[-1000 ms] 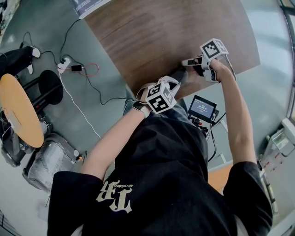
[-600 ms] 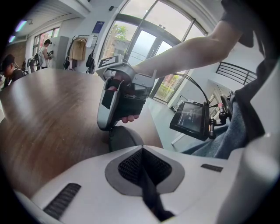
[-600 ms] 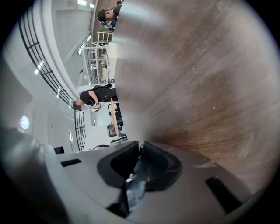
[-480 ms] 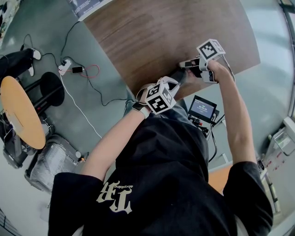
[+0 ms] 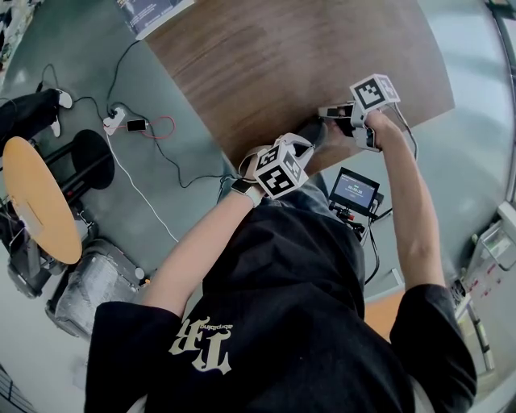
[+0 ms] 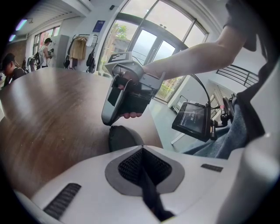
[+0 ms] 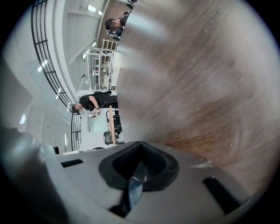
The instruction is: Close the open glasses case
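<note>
A dark, rounded glasses case (image 5: 313, 131) lies near the front edge of the brown wooden table (image 5: 274, 56). In the left gripper view the glasses case (image 6: 121, 137) sits just beyond my left gripper (image 6: 142, 151), whose jaws are shut with nothing between them. I cannot tell whether its lid is down. In the head view the left gripper (image 5: 300, 145) is at the case's near side. My right gripper (image 5: 329, 110) hovers just past the case, and the right gripper (image 6: 114, 114) hangs tip-down right above it. The right gripper (image 7: 138, 146) is shut and empty, facing bare tabletop.
A small monitor on a stand (image 5: 353, 189) sits below the table's front edge by my right arm. A booklet (image 5: 153, 12) lies at the table's far left corner. On the floor to the left are a power strip with cables (image 5: 113, 121) and a round orange table (image 5: 36, 198).
The right gripper has shifted slightly near the case, first a bit left, then back right and toward me. The left gripper and the case have stayed put.
</note>
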Tool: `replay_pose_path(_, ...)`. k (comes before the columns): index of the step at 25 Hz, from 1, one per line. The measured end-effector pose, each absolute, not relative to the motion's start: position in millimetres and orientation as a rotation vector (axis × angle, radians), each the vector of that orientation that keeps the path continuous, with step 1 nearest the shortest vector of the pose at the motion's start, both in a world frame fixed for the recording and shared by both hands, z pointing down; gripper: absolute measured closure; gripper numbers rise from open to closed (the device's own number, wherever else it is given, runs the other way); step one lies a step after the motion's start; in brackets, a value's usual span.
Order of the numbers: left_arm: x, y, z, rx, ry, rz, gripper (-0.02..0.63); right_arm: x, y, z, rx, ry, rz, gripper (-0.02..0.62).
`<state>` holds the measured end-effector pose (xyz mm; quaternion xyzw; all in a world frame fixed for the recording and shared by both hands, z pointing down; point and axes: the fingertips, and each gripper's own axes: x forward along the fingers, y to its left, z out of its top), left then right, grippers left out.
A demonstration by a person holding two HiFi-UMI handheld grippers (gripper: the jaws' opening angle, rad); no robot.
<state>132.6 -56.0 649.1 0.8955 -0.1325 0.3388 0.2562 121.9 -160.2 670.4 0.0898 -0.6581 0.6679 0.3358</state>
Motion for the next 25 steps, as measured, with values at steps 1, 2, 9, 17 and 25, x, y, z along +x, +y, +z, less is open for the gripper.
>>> replay_pose_path(1,133,-56,649,2.431,-0.36,0.92,0.609,124,-161,671,0.248,-1.718,1.747,0.607)
replay_pose_path(2,133,-57,649,2.431,-0.361,0.921,0.609,126,-162,671,0.261,-1.72,1.753,0.607)
replay_pose_path(9,131,-60,652,2.425,-0.359,0.919,0.609,140,-166,673,0.339,-1.728,1.786,0.607)
replay_pose_path(17,133,-60,651,2.419,-0.355,0.925,0.609,136,-167,668,0.34,-1.752,1.842,0.607)
replay_pose_path(25,133,-62,652,2.422,-0.353,0.933,0.609,135,-168,674,0.337,-1.728,1.864,0.603)
